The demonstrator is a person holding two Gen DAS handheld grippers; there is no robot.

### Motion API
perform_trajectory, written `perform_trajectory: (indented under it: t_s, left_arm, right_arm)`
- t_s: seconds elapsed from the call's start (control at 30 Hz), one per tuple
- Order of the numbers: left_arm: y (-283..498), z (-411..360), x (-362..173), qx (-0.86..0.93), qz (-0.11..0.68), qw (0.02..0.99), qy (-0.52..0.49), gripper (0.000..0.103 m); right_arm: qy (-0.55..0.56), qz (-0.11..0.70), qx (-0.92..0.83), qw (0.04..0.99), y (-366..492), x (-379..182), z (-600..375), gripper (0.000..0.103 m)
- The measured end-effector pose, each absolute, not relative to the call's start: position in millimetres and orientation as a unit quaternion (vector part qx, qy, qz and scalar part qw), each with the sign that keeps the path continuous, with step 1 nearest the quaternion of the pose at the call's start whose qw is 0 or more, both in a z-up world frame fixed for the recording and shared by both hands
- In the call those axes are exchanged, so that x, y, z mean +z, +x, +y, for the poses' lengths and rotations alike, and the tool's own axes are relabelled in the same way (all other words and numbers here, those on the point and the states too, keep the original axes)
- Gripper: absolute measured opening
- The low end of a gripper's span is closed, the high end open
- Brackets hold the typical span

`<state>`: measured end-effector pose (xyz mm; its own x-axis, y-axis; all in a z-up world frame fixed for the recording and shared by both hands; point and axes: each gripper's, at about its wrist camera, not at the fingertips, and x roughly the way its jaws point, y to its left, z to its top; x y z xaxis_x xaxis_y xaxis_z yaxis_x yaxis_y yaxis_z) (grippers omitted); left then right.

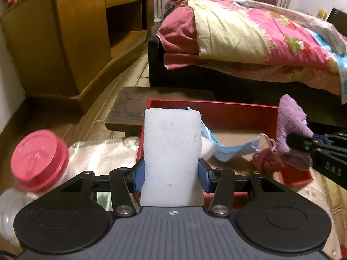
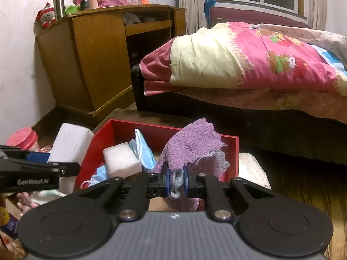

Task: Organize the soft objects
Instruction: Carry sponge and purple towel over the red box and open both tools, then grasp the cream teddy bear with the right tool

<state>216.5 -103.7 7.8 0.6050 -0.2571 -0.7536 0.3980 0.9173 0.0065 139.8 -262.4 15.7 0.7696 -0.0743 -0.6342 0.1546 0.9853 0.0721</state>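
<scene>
Two tools are at work over one red box (image 2: 229,149), which sits on a low dark table (image 1: 130,101) near the bed (image 2: 260,117). The left tool (image 1: 171,171) is clamped on a tall white sponge block (image 1: 172,151), its blue pads pressing both sides, and holds the block upright at the box's near left wall. The right tool (image 2: 176,183) has its fingers drawn together on a purple fluffy cloth (image 2: 193,149), pinching a fold of it so the rest bunches up above the right side of the box.

Inside the box I count one more white sponge block (image 2: 121,159), so two blocks in all, this second one lying flat toward the left. Against it rests one blue face mask (image 2: 142,149), its ear loop trailing across the cardboard-coloured floor of the box. There is also one small dark red knitted thing (image 1: 267,160) near the box's front right corner; from here it is too blurred to say just what it is.

Outside the box, on the left, stands one clear jar with a pink lid (image 1: 39,160), next to a white furry cloth (image 1: 104,153). Behind it all stand a single wooden cabinet (image 2: 97,60) against the wall and a pink patterned quilt (image 2: 249,60) heaped on the bed.
</scene>
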Motion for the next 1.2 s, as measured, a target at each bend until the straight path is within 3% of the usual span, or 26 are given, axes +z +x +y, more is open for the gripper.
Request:
perform_trajectory:
  t_s: [0.1,0.2,0.27,0.33,0.4,0.83,1.2]
  left_arm:
    - [229.6,-115.1,4.0,-0.173,0.402,0.894,0.099,0.053]
    - [241.1,-119.4,2.8,-0.16,0.408,0.893,0.099,0.064]
    - [241.5,-116.6,5.0,-0.152,0.408,0.896,0.088,0.072]
    - [239.9,-116.6,6.5,-0.155,0.409,0.895,0.091,0.076]
    - [235.1,-115.8,8.1,-0.154,0.411,0.893,0.097,0.076]
    - [175.1,-67.8,20.4,-0.186,0.463,0.864,0.062,0.078]
    - [145.3,-41.9,12.4,-0.18,0.492,0.851,0.029,0.08]
  right_arm:
    - [0.064,0.333,-0.066,0.938,149.4,10.6,-268.6,0.0]
    - [0.069,0.328,-0.07,0.939,156.1,7.2,-275.2,0.001]
    - [0.068,0.328,-0.067,0.94,158.0,7.3,-276.9,0.021]
    - [0.066,0.317,-0.067,0.944,156.4,9.5,-276.9,0.047]
    - [0.058,0.308,-0.071,0.947,154.8,13.0,-273.8,0.057]
    - [0.065,0.31,-0.025,0.948,123.3,36.6,-244.7,0.057]
    - [0.045,0.354,0.0,0.934,85.7,21.9,-228.6,0.059]
